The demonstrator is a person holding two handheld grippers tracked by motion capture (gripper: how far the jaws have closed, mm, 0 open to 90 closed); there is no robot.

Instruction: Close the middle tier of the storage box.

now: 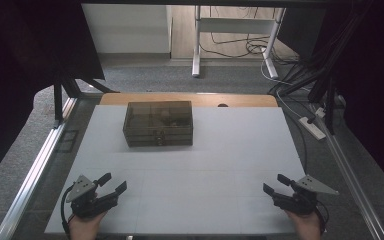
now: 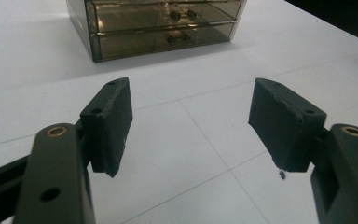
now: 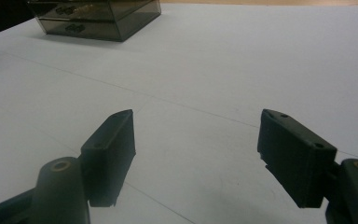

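High view first: a smoky, see-through drawer box (image 1: 158,124) stands toward the far side of the white table (image 1: 230,165), left of centre, its drawer fronts turned toward the person. The left gripper (image 1: 113,183) rests near the front left corner and the right gripper (image 1: 275,184) near the front right corner, each held in a hand at the table's near edge. Both are well apart from the box, with bare tabletop between. Each has its jaws spread and nothing between them.

Left gripper view: the left gripper (image 2: 191,126) looks along the table toward the drawer box (image 2: 161,28), which sits straight ahead and slightly left. Two levels of drawers show through the tinted front, with small dark pulls; the lower pull lies near the middle of the front. The jaws stand wide apart over bare table.

Right gripper view: the right gripper (image 3: 196,154) also holds its jaws wide apart, nothing in them. The drawer box (image 3: 95,18) lies far off at the upper left, seen at a corner.

The likely step is the reach toward a drawer. To do it well, the left gripper seems better placed, since it already faces the front. It should travel low and level, keep the jaws wide until a pull sits between the pads, then close gently. The box looks light, so the other gripper may need to steady its top or side, or a pull could drag the whole box forward.
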